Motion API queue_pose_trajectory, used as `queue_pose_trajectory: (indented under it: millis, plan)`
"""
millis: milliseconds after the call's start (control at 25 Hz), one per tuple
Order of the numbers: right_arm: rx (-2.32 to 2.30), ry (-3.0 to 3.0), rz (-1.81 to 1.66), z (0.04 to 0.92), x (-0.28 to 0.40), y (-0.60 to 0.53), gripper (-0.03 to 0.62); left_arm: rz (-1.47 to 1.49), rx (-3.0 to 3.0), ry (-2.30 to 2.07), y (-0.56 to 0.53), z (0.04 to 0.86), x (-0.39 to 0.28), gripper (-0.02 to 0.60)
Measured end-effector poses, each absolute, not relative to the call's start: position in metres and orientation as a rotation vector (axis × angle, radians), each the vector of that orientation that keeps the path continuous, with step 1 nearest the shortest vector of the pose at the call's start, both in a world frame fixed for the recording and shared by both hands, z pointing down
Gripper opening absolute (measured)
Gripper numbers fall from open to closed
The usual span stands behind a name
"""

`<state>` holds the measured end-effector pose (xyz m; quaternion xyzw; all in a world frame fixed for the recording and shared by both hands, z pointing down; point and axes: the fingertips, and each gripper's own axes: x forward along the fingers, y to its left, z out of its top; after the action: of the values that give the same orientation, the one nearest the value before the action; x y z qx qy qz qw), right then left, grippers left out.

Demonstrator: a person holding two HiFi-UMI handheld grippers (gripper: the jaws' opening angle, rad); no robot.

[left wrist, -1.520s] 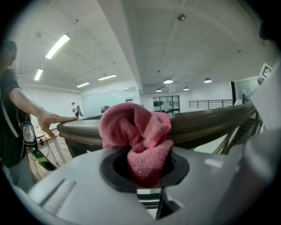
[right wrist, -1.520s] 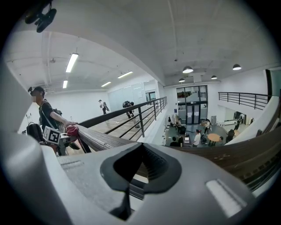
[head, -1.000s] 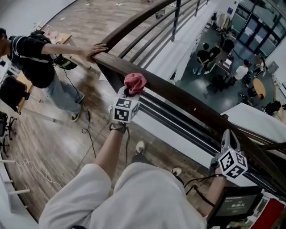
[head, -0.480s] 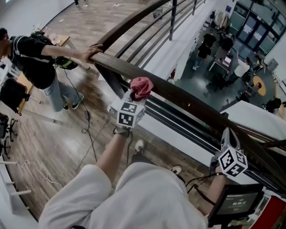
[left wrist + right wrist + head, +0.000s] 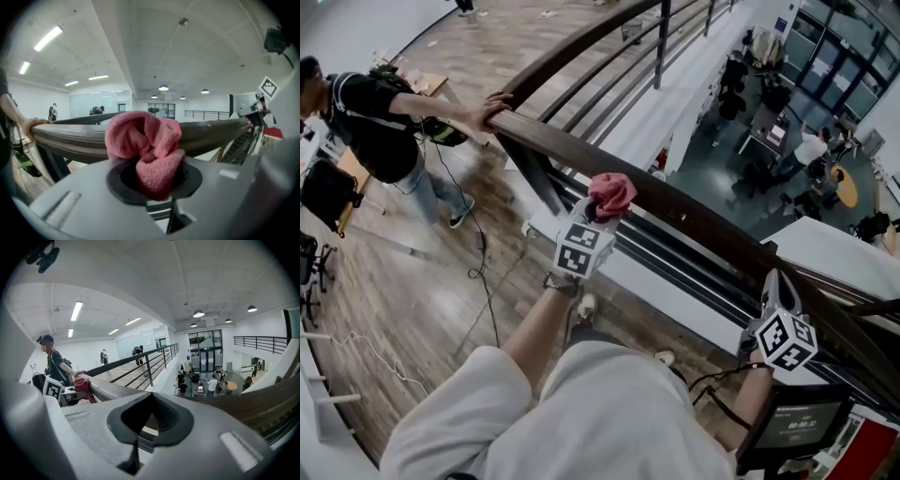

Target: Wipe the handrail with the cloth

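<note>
Left claw (image 5: 602, 212) (image 5: 154, 180): clenched on the pink cloth (image 5: 612, 192) (image 5: 143, 140). The cloth is bunched into a wad that fills the opening between the jaws and bulges out past them. The head view shows the wad lying on top of the dark wooden handrail (image 5: 703, 220) (image 5: 70, 138), straight ahead of this claw. The wad itself covers the contact patch, so we cannot say how much of it bears on the wood.

Right claw (image 5: 778, 289) (image 5: 150, 420): jaws drawn together, nothing between them. It stands well to the right of the left claw, on the near side of the same handrail (image 5: 276, 404). We cannot tell whether its tips touch the rail – the marker cube blocks that spot in the head view.

Far to the left of the left claw, another person's hand (image 5: 487, 105) (image 5: 30, 124) rests on the rail. That person's body is cut by the picture edge.

Below the right claw a dark screen (image 5: 792, 422) is partly out of frame, and its text is too small to read. Beyond the rail, the figures on the lower floor are too small to make out.
</note>
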<state>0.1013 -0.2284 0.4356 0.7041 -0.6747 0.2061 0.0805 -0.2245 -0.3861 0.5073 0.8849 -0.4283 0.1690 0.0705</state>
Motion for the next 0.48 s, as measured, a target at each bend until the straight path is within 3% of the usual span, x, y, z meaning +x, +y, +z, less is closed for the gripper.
queue_pose_trajectory:
  millis: [480]
  plan:
    - [2.057, -2.091, 0.643, 0.434, 0.115, -0.224, 0.002, 0.539, 2.678, -1.200, -0.350, 0.503, -0.168, 0.089]
